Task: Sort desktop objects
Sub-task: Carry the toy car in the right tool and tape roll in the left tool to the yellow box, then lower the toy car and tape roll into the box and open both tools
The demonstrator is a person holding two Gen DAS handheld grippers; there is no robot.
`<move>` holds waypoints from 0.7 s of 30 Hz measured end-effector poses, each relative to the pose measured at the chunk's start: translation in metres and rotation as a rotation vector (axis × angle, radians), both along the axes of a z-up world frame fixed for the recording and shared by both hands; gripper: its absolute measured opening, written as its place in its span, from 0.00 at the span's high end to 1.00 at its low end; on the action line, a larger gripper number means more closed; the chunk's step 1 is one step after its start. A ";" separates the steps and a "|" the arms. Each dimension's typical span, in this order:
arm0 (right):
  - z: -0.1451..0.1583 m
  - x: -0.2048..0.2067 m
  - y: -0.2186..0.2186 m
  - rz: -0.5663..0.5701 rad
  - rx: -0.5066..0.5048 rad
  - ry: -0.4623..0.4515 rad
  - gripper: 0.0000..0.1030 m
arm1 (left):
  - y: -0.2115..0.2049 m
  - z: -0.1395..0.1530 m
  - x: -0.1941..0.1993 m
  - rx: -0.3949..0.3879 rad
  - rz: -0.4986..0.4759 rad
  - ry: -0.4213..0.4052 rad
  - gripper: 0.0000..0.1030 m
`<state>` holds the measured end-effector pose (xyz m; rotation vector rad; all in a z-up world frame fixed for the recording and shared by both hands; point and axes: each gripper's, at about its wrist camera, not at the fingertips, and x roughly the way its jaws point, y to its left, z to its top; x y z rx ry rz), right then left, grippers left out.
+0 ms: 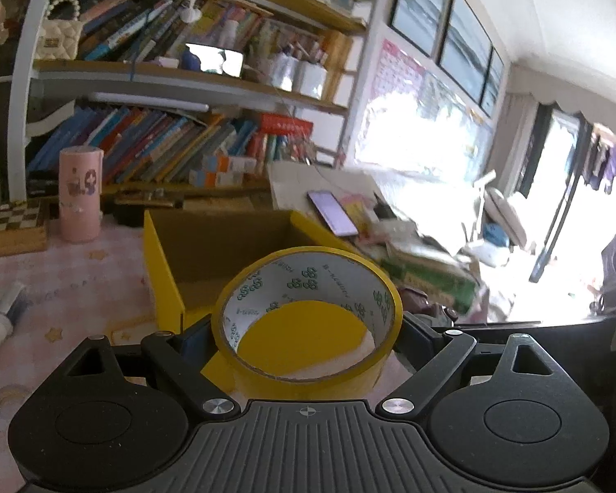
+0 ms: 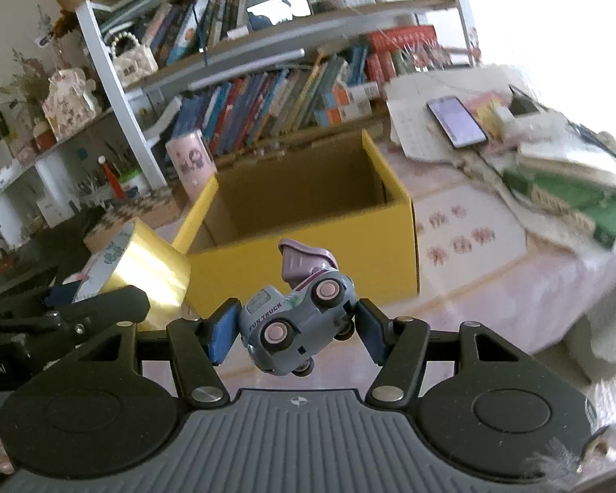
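My left gripper (image 1: 306,339) is shut on a roll of yellow tape (image 1: 308,312), held in the air with its hole facing up, just in front of the open yellow cardboard box (image 1: 164,283). My right gripper (image 2: 293,328) is shut on a grey-blue toy truck (image 2: 295,320) with pink wheels and a purple tipper, tilted on its side, lifted before the near wall of the same yellow box (image 2: 308,259). In the right wrist view the tape roll (image 2: 143,271) and the left gripper show at the left. The box looks empty inside.
A pink cylinder (image 1: 80,195) and a chessboard (image 1: 12,222) stand left of the box. A phone (image 2: 456,121) lies on papers at the right, beside a green book (image 2: 575,201). A small white tube (image 1: 6,316) lies on the pink tablecloth. Bookshelves (image 2: 267,94) rise behind.
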<state>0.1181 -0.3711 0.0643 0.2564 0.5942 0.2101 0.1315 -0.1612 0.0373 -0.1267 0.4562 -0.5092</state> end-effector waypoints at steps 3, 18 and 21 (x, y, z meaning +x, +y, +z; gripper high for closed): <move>0.005 0.022 -0.013 0.016 -0.001 -0.021 0.44 | -0.005 0.006 0.016 -0.010 0.038 -0.022 0.11; 0.006 0.164 -0.039 0.238 -0.151 -0.012 0.44 | -0.034 0.004 0.108 0.056 0.133 0.001 0.11; -0.002 0.188 -0.034 0.300 -0.202 0.017 0.44 | -0.042 -0.005 0.125 0.092 0.137 0.030 0.11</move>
